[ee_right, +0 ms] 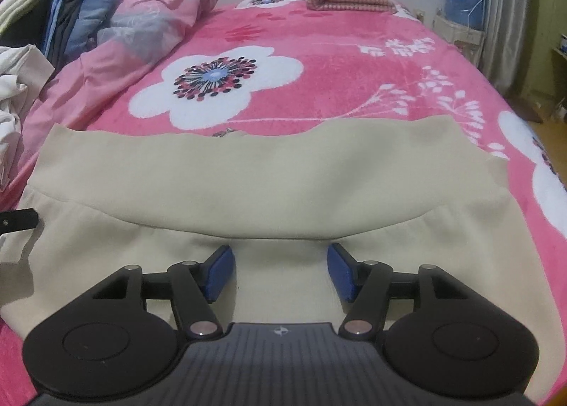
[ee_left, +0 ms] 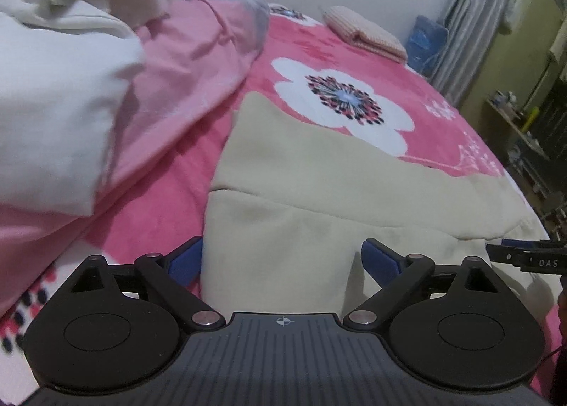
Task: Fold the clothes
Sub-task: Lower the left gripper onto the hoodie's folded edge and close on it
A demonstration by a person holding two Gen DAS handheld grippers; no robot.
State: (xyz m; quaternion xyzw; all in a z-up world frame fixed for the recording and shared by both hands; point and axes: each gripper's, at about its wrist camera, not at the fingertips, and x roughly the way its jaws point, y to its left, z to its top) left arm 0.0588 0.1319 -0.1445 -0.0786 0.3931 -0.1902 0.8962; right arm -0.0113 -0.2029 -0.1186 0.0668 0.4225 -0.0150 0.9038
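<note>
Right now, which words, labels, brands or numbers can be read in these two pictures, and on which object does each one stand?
"DAS": white letters on the black arm of the right hand-held gripper, at the right edge of the left wrist view; the text may be cut off.
The small crosshair mark on each grey ribbed gripper body is a symbol, not text.
Items on the blurred wooden side shelf: too small to read.

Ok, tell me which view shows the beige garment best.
The right wrist view: the beige garment spans it, with its folded-over top edge visible side to side. The left wrist view shows only its left part, seen at an angle.
</note>
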